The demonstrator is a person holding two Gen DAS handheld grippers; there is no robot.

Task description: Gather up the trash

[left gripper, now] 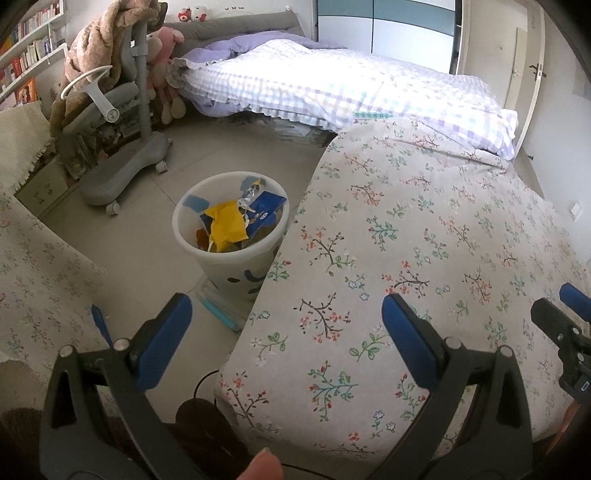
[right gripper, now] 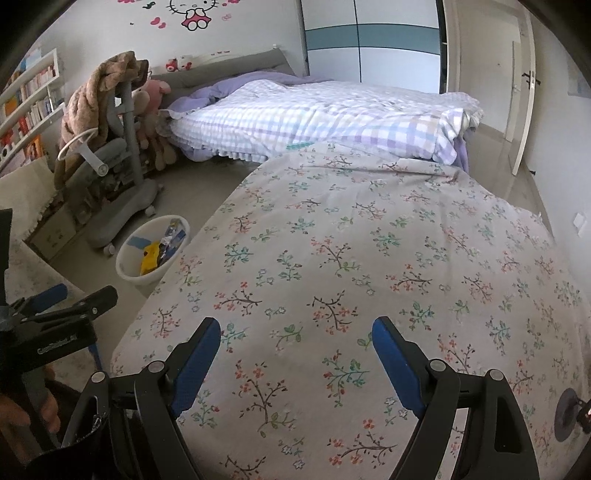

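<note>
Two grippers, left [left gripper: 284, 325], right [right gripper: 295, 347], agape; one bin [left gripper: 192, 236].

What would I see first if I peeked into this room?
First, the white bin on the floor, left of the flowery cloth, with a bright yellow wrapper and a blue packet inside. Then Hello Kitty high on the wall above the checked bed. Both open grippers, left and right, hold nothing.

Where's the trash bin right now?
The white trash bin stands on the floor left of the floral-covered table, close against its edge, with the grey chair behind it; both views show it.
</note>
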